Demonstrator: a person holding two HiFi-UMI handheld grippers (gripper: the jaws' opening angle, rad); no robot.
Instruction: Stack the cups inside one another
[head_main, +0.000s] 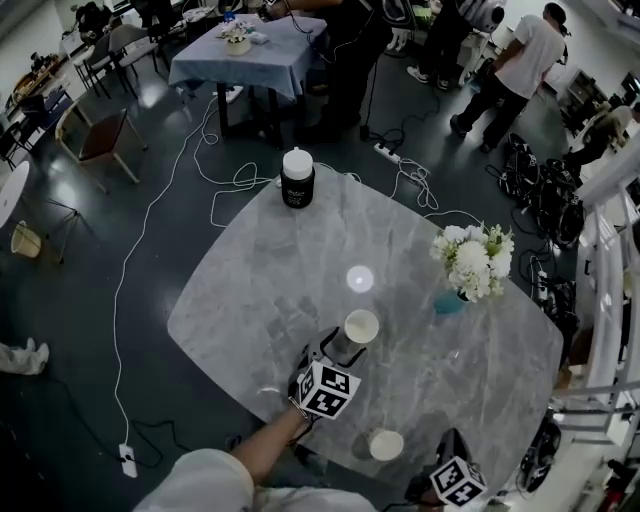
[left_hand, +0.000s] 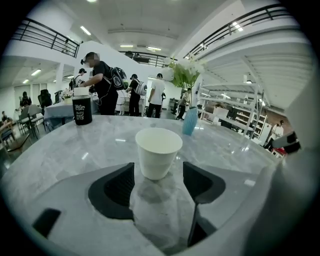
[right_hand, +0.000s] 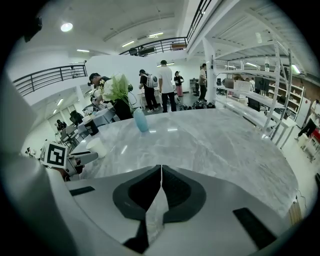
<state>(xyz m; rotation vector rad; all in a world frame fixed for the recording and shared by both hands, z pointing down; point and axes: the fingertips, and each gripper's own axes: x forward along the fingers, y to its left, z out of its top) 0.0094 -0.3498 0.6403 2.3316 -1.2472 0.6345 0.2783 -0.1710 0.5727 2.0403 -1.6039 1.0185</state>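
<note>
Right gripper (right_hand: 160, 175): nearest edge of the table, jaws clenched together, nothing between them.
Second cup (head_main: 386, 444): white paper cup, upright, mouth up, long axis vertical; stands on the table just left of the right gripper, apart from it.
Left gripper (left_hand: 158, 182): released, jaws spread wide, pointing out across the table and downward; pads clear of the cup on both sides.
First cup (left_hand: 158, 152): white paper cup, upright on its base, open mouth up, long axis vertical, wider at the rim; stands near the middle of the table at the left gripper's jaw tips, in the gap between them.
Table (head_main: 260, 290): grey marble top, rounded corners.
Flowers (head_main: 472, 262): white bunch in a blue vase (head_main: 449, 301), to the right of the first cup, well apart.
Canister (head_main: 298, 178): black, white lid, upright at the far edge.
Floor beyond: white cables (head_main: 230, 180), a chair (head_main: 100, 135), a cloth-covered table (head_main: 245, 55), people standing.
</note>
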